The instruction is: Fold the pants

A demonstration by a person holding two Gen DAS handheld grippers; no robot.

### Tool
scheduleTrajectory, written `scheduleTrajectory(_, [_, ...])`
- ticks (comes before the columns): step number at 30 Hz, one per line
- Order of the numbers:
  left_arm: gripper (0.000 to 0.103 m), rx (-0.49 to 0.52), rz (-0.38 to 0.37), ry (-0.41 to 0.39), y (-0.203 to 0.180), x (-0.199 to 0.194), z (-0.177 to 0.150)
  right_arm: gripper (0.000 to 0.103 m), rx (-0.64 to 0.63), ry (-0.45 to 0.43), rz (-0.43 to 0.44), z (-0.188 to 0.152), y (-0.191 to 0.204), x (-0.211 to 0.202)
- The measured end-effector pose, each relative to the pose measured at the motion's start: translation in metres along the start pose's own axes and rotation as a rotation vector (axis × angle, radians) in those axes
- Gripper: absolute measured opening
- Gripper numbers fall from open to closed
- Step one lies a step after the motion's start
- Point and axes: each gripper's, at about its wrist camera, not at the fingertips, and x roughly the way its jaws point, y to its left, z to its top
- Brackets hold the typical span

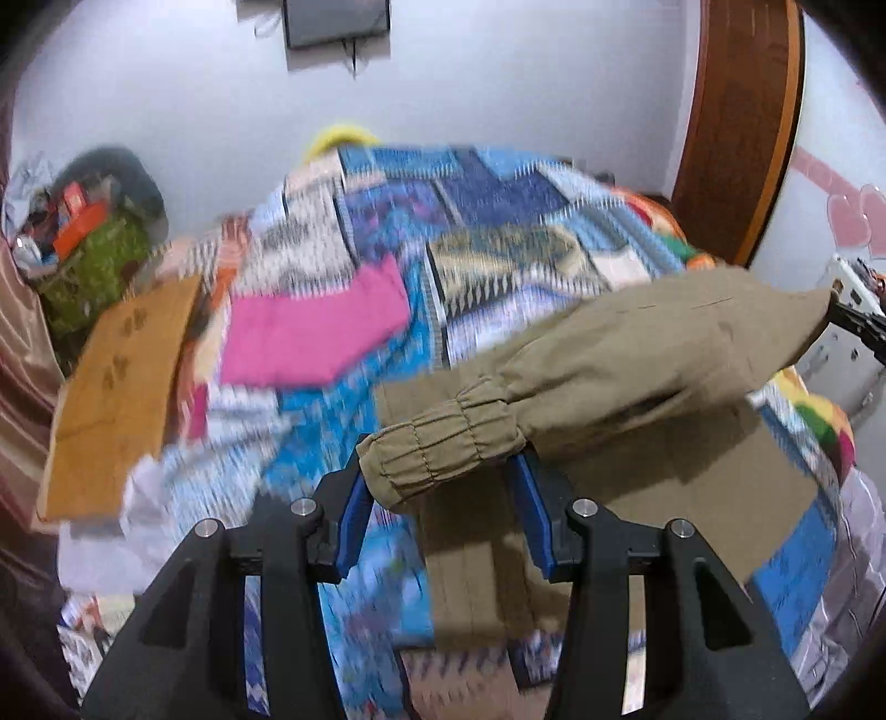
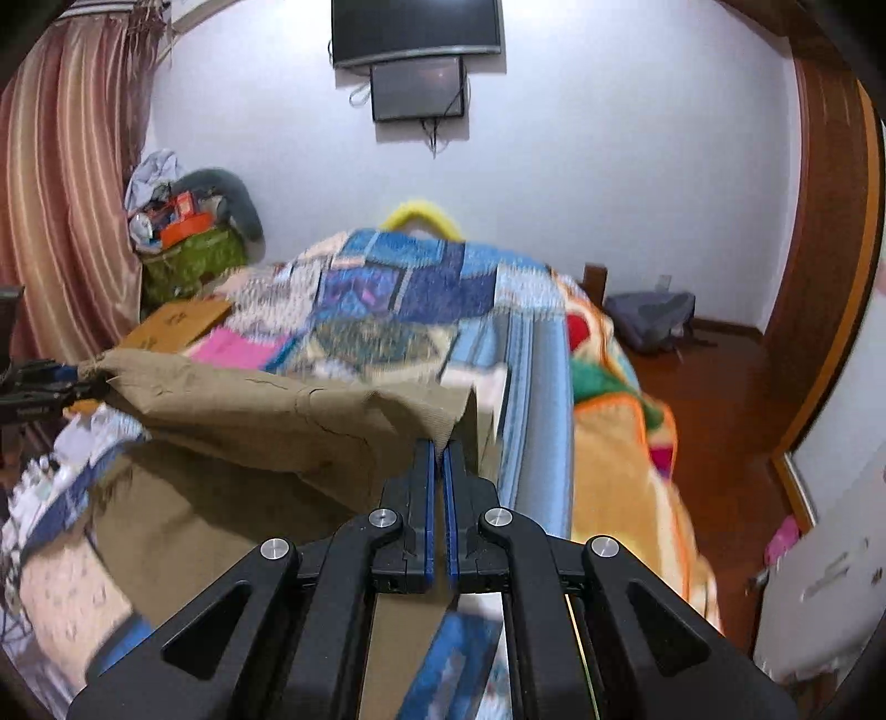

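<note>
Khaki pants with elastic cuffs lie across the patchwork bedspread, one leg lifted between both grippers. My left gripper has its blue pads on either side of the gathered cuff and holds it up. My right gripper is shut on the other end of the khaki pants, lifted above the bed. In the left wrist view the right gripper shows at the far right; in the right wrist view the left gripper shows at the far left. The rest of the pants lies flat below.
A folded pink garment and a brown cardboard box lie on the bed's left side. A green bag with clutter stands by the curtain. A TV hangs on the wall. Wooden floor and a bag lie to the right.
</note>
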Motion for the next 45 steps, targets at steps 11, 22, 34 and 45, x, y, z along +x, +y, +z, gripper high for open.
scheduleTrajectory(11, [0.054, -0.078, -0.008, 0.126, 0.003, 0.007, -0.066, 0.003, 0.007, 0.185, 0.003, -0.086, 0.013, 0.005])
scheduleTrajectory(22, [0.067, -0.089, 0.007, 0.036, 0.001, -0.043, -0.050, 0.036, -0.048, 0.249, 0.013, -0.106, 0.031, -0.024])
scheduleTrajectory(34, [0.070, 0.087, -0.103, -0.005, -0.078, -0.039, -0.016, 0.042, -0.193, 0.182, 0.201, -0.071, 0.104, 0.005])
scheduleTrajectory(45, [0.072, 0.190, -0.178, 0.149, -0.120, 0.021, -0.033, 0.037, -0.207, 0.270, 0.329, -0.083, 0.126, 0.045])
